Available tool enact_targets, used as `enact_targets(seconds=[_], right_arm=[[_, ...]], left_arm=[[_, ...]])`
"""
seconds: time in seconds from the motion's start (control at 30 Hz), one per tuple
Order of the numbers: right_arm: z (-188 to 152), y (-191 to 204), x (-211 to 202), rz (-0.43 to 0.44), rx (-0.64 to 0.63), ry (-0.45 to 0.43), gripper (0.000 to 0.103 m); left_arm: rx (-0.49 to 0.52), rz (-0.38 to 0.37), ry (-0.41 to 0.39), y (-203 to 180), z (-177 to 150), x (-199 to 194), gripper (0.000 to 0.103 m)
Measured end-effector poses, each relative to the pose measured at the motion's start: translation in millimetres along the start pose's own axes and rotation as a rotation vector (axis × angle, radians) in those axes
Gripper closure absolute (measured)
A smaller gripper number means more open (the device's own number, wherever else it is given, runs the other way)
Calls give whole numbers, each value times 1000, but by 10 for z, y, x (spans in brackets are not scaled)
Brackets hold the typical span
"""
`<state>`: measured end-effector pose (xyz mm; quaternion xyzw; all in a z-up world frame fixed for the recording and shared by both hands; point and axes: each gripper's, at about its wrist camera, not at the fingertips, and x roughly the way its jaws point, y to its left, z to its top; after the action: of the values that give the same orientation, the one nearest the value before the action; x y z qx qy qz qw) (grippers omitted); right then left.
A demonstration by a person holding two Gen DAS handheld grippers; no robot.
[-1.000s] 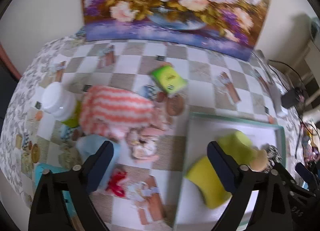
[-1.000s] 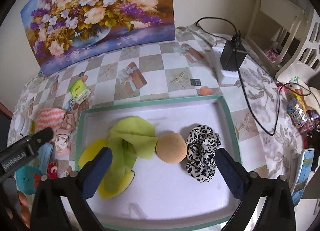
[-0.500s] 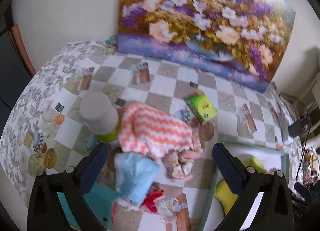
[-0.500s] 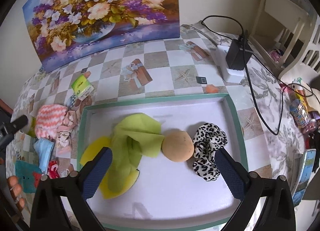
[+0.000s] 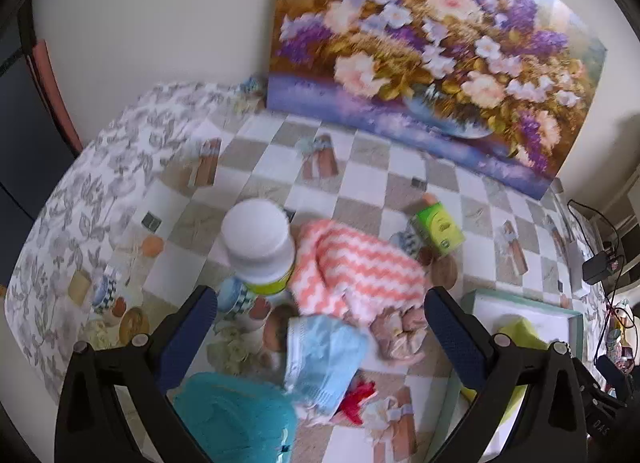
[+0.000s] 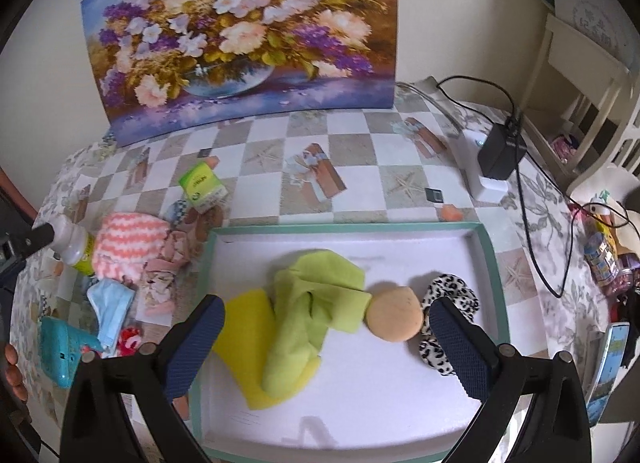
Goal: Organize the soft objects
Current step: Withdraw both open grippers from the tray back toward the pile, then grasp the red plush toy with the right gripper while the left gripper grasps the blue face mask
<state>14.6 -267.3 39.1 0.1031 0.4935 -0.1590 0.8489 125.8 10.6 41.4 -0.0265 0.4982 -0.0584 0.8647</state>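
Note:
My left gripper (image 5: 320, 327) hangs open and empty over a pile on the checked tablecloth: a pink-and-white zigzag knit (image 5: 356, 267), a light blue cloth (image 5: 324, 359), a pink scrunchie (image 5: 396, 335), a red bit (image 5: 360, 395) and a teal pouch (image 5: 236, 419). My right gripper (image 6: 328, 339) is open above the white tray (image 6: 492, 263), nothing between its fingers. In the tray lie a yellow cloth (image 6: 248, 323), a lime green cloth (image 6: 316, 303), a tan round sponge (image 6: 394, 315) and a leopard scrunchie (image 6: 452, 303). The pile shows left of the tray, with the knit (image 6: 128, 247) on top.
A white-lidded jar (image 5: 260, 247) stands beside the knit. A green box (image 5: 440, 227) lies behind it. A flower painting (image 6: 240, 31) leans on the wall. A black adapter (image 6: 500, 151) with cables sits at the right. A hand (image 6: 14, 367) shows at the left edge.
The left gripper has swung left, away from the tray and over the pile of soft things. The right gripper has held over the tray, shifting only slightly. Both have stayed open.

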Motion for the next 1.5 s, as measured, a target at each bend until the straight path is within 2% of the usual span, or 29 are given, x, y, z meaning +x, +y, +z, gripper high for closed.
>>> enact_targets(seconds=[0.1, 0.3, 0.53, 0.63, 0.7, 1.0, 1.13, 1.33, 1.5], right_arm=[[21, 113, 0, 13, -18, -4, 0], [53, 438, -1, 68, -64, -10, 0], [-19, 863, 157, 141, -126, 48, 0], [-80, 1033, 270, 195, -144, 98, 6], [-146, 1163, 362, 240, -161, 137, 10], [-404, 1515, 691, 323, -199, 260, 28], [-468, 1568, 823, 362, -173, 300, 30], [-526, 1685, 930, 411, -163, 337, 40], [-550, 1789, 997, 434, -147, 348, 57]], left_arm=[[-23, -21, 35, 95, -3, 50, 0], [-27, -15, 70, 260, 0, 124, 0], [-19, -48, 164, 371, -44, 392, 1], [-3, -60, 214, 333, -80, 531, 2], [9, -71, 238, 300, -101, 591, 9], [57, -101, 318, 183, -162, 786, 21], [61, -97, 336, 171, -173, 843, 22], [65, -96, 345, 172, -169, 890, 23], [65, -92, 349, 170, -173, 919, 23]])
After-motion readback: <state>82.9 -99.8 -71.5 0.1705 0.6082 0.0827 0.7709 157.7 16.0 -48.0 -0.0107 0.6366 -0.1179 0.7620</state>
